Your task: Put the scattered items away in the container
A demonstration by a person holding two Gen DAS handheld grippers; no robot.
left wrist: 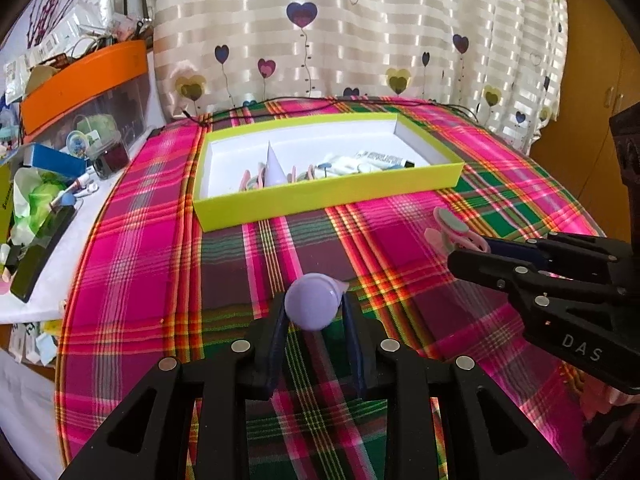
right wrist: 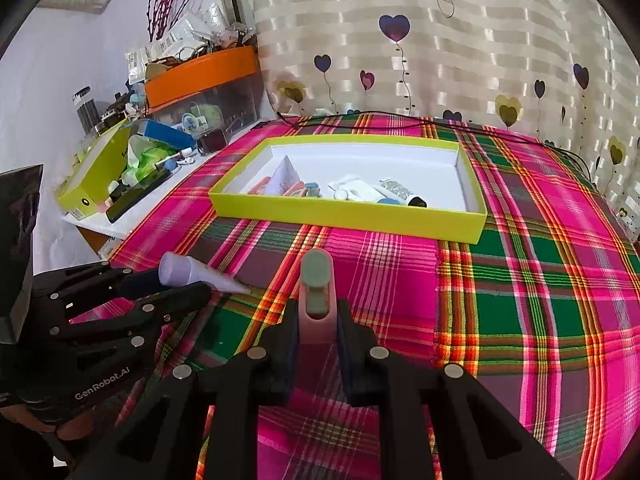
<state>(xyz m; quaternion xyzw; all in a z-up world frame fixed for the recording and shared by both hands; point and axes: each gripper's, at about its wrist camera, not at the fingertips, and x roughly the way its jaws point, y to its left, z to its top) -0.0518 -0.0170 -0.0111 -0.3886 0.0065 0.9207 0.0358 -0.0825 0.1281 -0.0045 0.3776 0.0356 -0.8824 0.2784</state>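
Note:
My left gripper [left wrist: 314, 316] is shut on a lilac tube [left wrist: 311, 306], cap end toward the camera; it also shows in the right wrist view [right wrist: 188, 272], tail tip low over the plaid cloth. My right gripper [right wrist: 318, 314] is shut on a pink and grey-green hair clip [right wrist: 317, 280], also seen in the left wrist view [left wrist: 452, 226]. The lime-green box [left wrist: 320, 202] with a white inside sits further back on the table [right wrist: 348, 214]. It holds several hair clips, a white cone-shaped card and small tubes.
A plaid cloth [left wrist: 160, 240] covers the round table. A black cable [right wrist: 500, 130] runs along its far edge by the curtain. A side shelf at the left holds an orange-lidded bin [left wrist: 84, 80] and clutter.

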